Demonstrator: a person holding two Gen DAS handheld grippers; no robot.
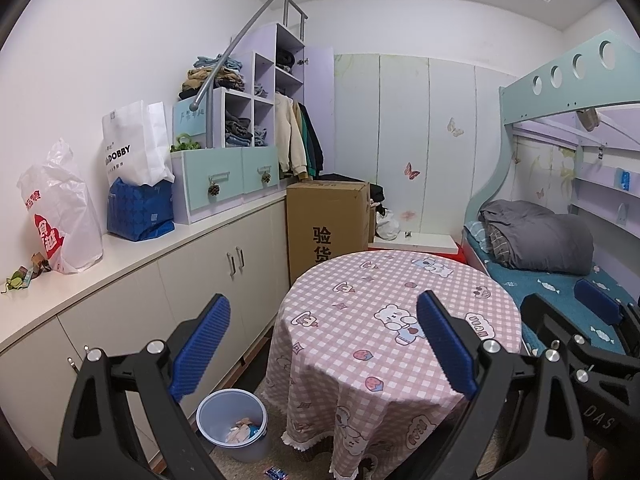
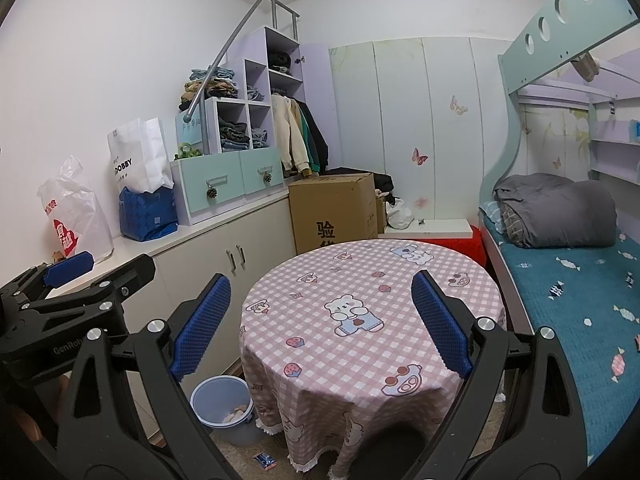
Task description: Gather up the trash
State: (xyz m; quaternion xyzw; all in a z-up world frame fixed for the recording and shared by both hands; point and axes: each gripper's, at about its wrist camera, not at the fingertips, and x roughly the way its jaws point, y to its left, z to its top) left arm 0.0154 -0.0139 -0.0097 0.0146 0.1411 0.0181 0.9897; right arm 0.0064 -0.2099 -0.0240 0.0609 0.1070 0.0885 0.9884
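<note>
A pale blue trash bin point(image 1: 234, 424) stands on the floor left of the round table and holds some paper scraps; it also shows in the right wrist view point(image 2: 222, 408). A small blue wrapper point(image 1: 276, 473) lies on the floor in front of the bin, also seen in the right wrist view point(image 2: 264, 459). Small scraps point(image 1: 24, 276) lie on the counter at far left. My left gripper point(image 1: 324, 344) is open and empty, held above the table's near edge. My right gripper point(image 2: 320, 324) is open and empty over the table. Each gripper shows at the edge of the other's view.
A round table point(image 1: 420, 280) with a pink checked cloth fills the middle. White cabinets with a counter point(image 1: 168, 240) run along the left, carrying bags point(image 1: 60, 208) and drawers. A cardboard box point(image 1: 326, 220) stands behind the table. A bunk bed point(image 2: 580, 280) is at right.
</note>
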